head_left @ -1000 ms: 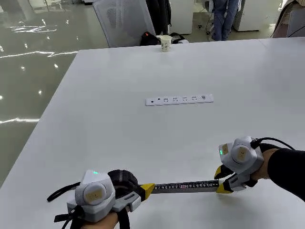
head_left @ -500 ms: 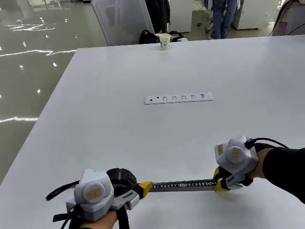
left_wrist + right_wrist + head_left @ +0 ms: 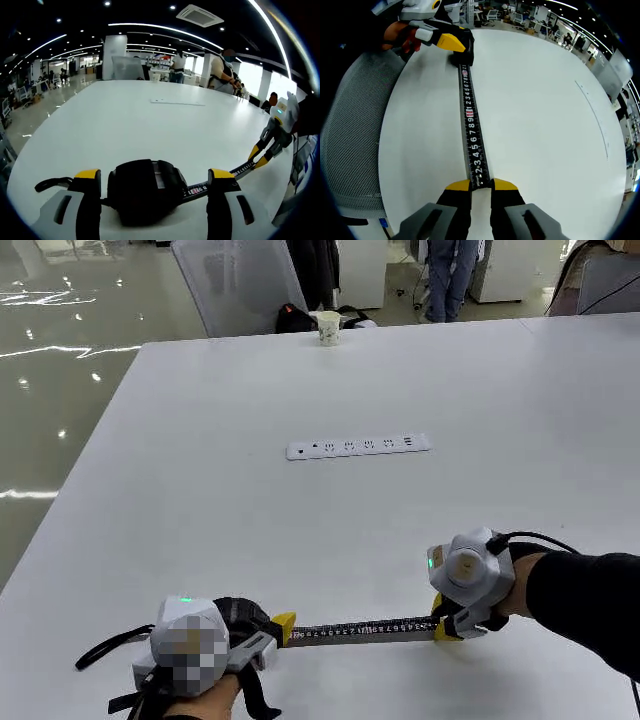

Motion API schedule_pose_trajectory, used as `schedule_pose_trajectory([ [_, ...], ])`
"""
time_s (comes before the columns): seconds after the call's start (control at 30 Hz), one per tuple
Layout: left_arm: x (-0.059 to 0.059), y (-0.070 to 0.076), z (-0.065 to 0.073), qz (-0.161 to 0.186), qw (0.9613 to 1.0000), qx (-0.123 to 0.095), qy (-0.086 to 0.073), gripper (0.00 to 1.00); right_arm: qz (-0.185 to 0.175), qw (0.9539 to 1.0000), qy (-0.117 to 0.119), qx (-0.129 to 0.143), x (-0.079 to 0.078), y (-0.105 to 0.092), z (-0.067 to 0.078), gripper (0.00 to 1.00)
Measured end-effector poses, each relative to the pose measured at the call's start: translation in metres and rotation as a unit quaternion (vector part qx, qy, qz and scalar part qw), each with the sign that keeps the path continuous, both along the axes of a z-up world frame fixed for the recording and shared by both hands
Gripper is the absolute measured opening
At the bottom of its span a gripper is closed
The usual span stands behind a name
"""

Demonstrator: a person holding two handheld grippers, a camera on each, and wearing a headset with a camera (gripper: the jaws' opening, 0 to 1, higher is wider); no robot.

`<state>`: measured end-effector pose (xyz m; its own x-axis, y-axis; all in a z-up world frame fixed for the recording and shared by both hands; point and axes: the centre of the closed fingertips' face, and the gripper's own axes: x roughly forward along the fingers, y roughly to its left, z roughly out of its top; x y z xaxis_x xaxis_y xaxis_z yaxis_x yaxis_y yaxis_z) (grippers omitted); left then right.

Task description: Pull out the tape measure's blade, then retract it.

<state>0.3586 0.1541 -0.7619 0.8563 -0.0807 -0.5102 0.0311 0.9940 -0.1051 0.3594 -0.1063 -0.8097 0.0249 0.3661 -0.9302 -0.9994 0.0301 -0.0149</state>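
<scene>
Table (image 3: 500, 390): white and broad. The work sits along its near edge, at 6 o'clock in the head view.
Tape measure case (image 3: 145, 192): black, resting on the table at 7 o'clock in the head view. In the left gripper view it sits low and central, between two yellow-tipped jaws.
Left gripper (image 3: 155, 175): jaws clamped on the tape measure case, one on either side. The case mouth faces 3 o'clock in the head view.
Blade (image 3: 471, 130): drawn out and lying flat along the table with its numbers face up. In the head view it runs from the case at 7 o'clock across to 5 o'clock. In the right gripper view it runs from 6 o'clock up toward 11, with a red mark about midway.
Right gripper (image 3: 481, 184): jaws pinched almost together on the blade's free end, low over the table.
Strap (image 3: 100, 648): black loop lying on the table, trailing from the case toward 9 o'clock.
Power strip (image 3: 358, 446): white, flat, mid-table. It lies at 12 o'clock from the blade, well apart from it.
Paper cup (image 3: 327, 327): upright near the far edge, at 12 o'clock.
Chair (image 3: 235, 285): grey mesh back just beyond the far edge, at 11 o'clock.
Sleeve (image 3: 590, 600): dark, behind the right gripper at 4 o'clock.
</scene>
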Motion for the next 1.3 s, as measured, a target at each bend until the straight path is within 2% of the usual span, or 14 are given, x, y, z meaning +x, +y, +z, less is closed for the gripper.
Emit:
schedule_pose_trajectory([
  [0.07,0.0016,0.0049,-0.0022,0.016,0.9999,-0.001,0.002,0.83,-0.005,1.0,0.003,0.001,0.001,-0.0003,-0.0002,0.11],
  [0.2,-0.0006,0.0093,-0.0098,0.03,0.9993,-0.013,0.017,0.76,-0.009,0.9999,0.01,-0.005,0.0017,0.0006,0.0,0.11],
  [0.37,-0.0043,0.0094,-0.0101,0.029,0.9992,-0.012,0.025,0.66,0.0,0.9997,0.014,-0.018,0.0024,0.0,-0.0002,0.11],
  [0.47,-0.0037,0.0074,-0.007,0.022,0.9995,-0.004,0.022,0.63,-0.001,0.9997,0.019,-0.015,0.0027,-0.0008,0.0002,0.11],
  [0.67,-0.0051,0.0073,-0.0082,0.016,0.9993,0.006,0.034,0.62,-0.001,0.9998,0.018,-0.012,0.002,-0.0006,0.0003,0.11],
  [0.77,-0.0059,0.0058,-0.0071,-0.001,0.9987,0.036,0.037,0.61,0.0,0.9997,0.022,-0.007,0.0028,-0.0008,0.0004,0.11],
  [0.8,-0.0058,0.0056,-0.0065,-0.003,0.9986,0.039,0.035,0.61,0.001,0.9997,0.022,-0.007,0.0024,-0.0006,0.0003,0.11],
  [0.97,-0.0069,0.0069,-0.0062,-0.006,0.9991,0.035,0.025,0.6,0.001,0.9997,0.023,-0.009,0.002,0.0002,0.0001,0.11],
  [1.1,-0.0067,0.0073,-0.0074,-0.006,0.9989,0.031,0.034,0.59,0.0,0.9997,0.023,-0.008,0.0015,0.0001,0.0003,0.11],
  [1.3,-0.0079,0.0072,-0.0081,-0.007,0.9989,0.028,0.038,0.59,-0.002,0.9997,0.023,-0.01,0.0011,0.0006,0.0006,0.11],
])
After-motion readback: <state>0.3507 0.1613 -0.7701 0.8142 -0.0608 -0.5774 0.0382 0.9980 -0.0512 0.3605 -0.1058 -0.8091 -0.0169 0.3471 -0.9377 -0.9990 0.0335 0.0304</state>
